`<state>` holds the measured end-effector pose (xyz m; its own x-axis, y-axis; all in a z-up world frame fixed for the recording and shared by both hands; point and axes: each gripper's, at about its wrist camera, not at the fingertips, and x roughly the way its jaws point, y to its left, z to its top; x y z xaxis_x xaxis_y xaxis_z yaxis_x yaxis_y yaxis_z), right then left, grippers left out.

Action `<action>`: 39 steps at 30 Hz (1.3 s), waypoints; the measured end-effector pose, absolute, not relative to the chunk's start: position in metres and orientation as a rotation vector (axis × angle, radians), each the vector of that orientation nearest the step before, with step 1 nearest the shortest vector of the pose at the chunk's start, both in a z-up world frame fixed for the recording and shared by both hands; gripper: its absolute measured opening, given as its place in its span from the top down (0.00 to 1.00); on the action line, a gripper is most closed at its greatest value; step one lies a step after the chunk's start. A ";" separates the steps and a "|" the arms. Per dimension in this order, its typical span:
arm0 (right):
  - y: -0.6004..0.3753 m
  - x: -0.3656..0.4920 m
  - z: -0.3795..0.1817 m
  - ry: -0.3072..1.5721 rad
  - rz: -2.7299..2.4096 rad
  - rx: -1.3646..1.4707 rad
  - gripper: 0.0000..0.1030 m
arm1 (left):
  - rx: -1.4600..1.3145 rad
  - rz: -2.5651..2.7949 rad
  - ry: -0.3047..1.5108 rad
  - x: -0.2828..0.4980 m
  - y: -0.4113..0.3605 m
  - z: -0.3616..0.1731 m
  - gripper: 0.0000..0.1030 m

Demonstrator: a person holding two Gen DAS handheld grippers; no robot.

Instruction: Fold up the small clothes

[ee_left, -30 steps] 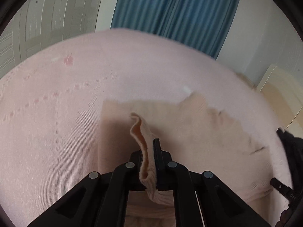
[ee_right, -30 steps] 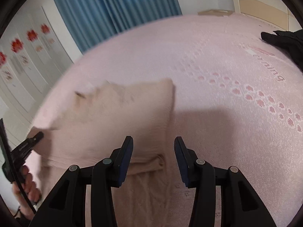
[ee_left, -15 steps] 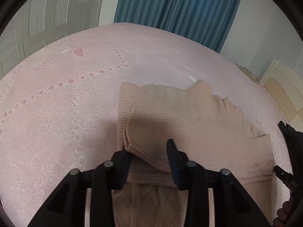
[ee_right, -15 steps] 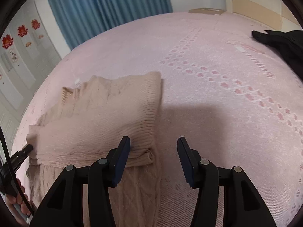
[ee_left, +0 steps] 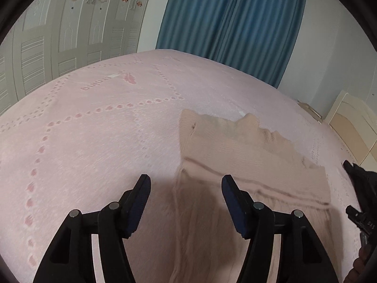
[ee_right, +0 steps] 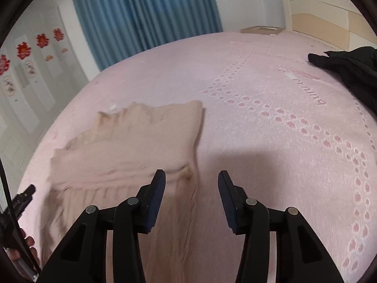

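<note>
A second before, my left gripper [ee_left: 183,188] had been pinching a ridge of the beige knit sweater [ee_left: 247,151]; by this moment I had let go and drawn it back, its jaws spread wide and empty above the garment's left edge. My right gripper [ee_right: 191,185] was likewise wide apart with nothing between its fingers, hovering over the right edge, much as it had been all along. The sweater lay flat on the pink bedspread [ee_left: 94,141], its far part doubled over in a band across the body with the ribbed edge of that fold facing me, the lower part running toward me under both tools. I judged that one fold was set down and holding. What remained, I thought, was to take the near hem and bring it up over the folded band. A black garment [ee_right: 348,66] sat well apart at the right.
</note>
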<state>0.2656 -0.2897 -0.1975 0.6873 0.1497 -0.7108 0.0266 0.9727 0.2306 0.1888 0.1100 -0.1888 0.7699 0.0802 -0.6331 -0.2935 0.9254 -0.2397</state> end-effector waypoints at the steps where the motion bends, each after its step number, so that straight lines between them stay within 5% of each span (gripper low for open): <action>1: -0.289 0.253 -0.196 0.809 0.093 0.228 0.55 | -0.336 0.191 0.679 0.179 0.111 -0.190 0.43; 16: -0.291 0.118 -0.193 0.852 0.163 0.204 0.55 | -0.354 0.074 0.828 0.053 0.099 -0.199 0.43; 29: -0.275 0.086 -0.222 0.986 0.255 0.230 0.55 | -0.369 0.082 0.932 0.040 0.078 -0.221 0.43; 33: -0.264 0.097 -0.234 1.035 0.271 0.231 0.55 | -0.316 0.117 0.942 0.052 0.071 -0.223 0.56; 35: -0.256 0.100 -0.236 1.023 0.255 0.197 0.57 | -0.315 0.108 0.940 0.055 0.071 -0.222 0.77; 37: -0.249 0.102 -0.237 1.020 0.233 0.158 0.79 | -0.348 0.082 0.943 0.055 0.074 -0.222 0.89; 39: -0.246 0.101 -0.236 1.013 0.240 0.151 0.90 | -0.403 0.057 0.938 0.054 0.081 -0.222 0.91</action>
<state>0.1010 -0.2459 -0.2362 0.5059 0.2677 -0.8200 -0.1281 0.9634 0.2355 0.0540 0.0812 -0.2224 0.5957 -0.1255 -0.7933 -0.2208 0.9240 -0.3121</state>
